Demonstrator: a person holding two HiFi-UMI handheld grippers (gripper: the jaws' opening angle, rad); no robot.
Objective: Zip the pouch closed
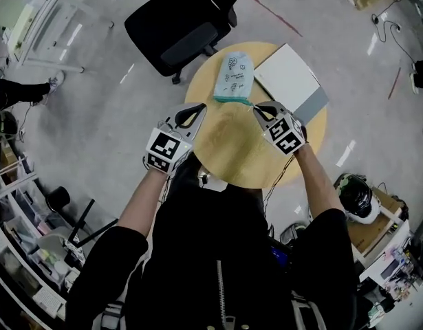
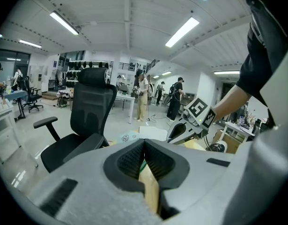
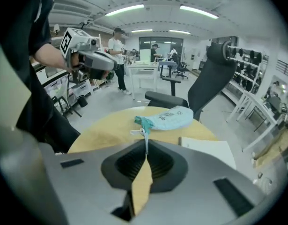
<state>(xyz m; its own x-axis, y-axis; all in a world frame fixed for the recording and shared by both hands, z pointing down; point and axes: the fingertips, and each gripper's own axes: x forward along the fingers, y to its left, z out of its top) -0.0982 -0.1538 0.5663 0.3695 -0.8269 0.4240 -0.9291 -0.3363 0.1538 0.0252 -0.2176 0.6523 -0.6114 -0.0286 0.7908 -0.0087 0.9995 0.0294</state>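
**Right claw pinching the pouch's pull cord over the round surface**

From where I stand, the person leans over a round wooden surface [image 1: 232, 150] with a claw in each hand, both held near each other above it. The light blue pouch [image 1: 235, 74] lies at the far side of the surface, its teal end turned toward the person. A flat white box [image 1: 288, 75] sits just beside it on the right, and a black office chair [image 1: 177, 19] stands beyond the far edge.

The right claw [image 3: 146, 145] is pressed together on a thin white pull cord [image 3: 144, 134] that runs from the pouch's teal end into its tips.

The left claw [image 2: 144, 142] has its tips pressed together too, close to the left corner of that teal end. A sliver of green shows in the gap behind its tips, and I cannot tell whether anything is caught there.
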